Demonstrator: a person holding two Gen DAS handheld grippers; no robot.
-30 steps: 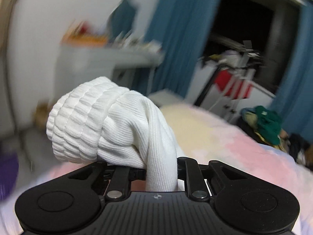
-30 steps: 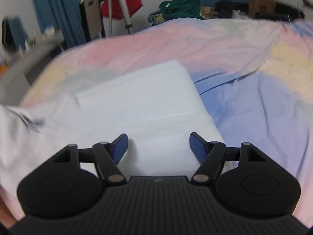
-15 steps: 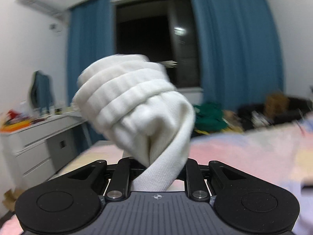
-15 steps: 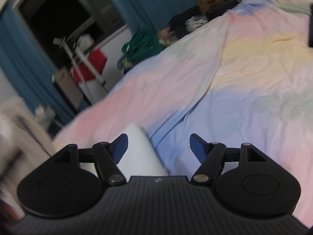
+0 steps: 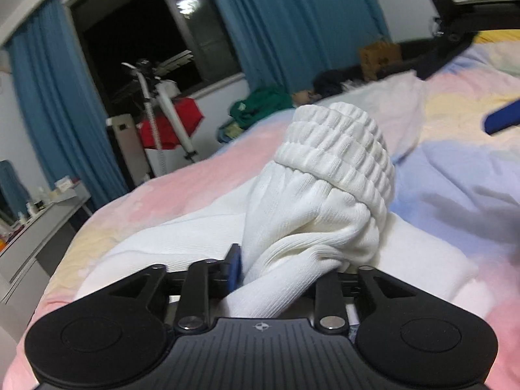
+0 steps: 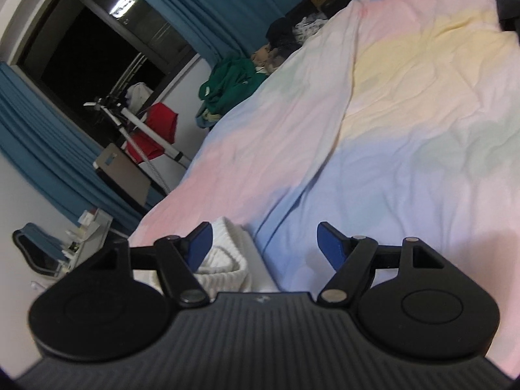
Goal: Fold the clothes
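My left gripper [image 5: 279, 273] is shut on a white ribbed garment [image 5: 318, 201], bunched up with its elastic cuff on top. It hangs just over a folded white cloth [image 5: 156, 243] lying on the pastel bedsheet [image 5: 455, 169]. My right gripper [image 6: 263, 243] is open with nothing between its blue pads, tilted above the sheet. The ribbed cuff of the white garment [image 6: 227, 253] shows just behind its left finger. In the left wrist view, the right gripper's black body and one blue pad [image 5: 500, 118] appear at the upper right.
A pile of green clothes [image 6: 227, 87] and dark clothes [image 6: 286, 39] lies at the bed's far edge. A drying rack with a red garment [image 5: 169, 123] stands by the dark window and blue curtains. A grey dresser [image 5: 39, 227] sits left of the bed.
The left gripper has swung down from facing the window to the bed, carrying the bunched white garment over the folded cloth. The right gripper has lifted and tilted away from the folded cloth.
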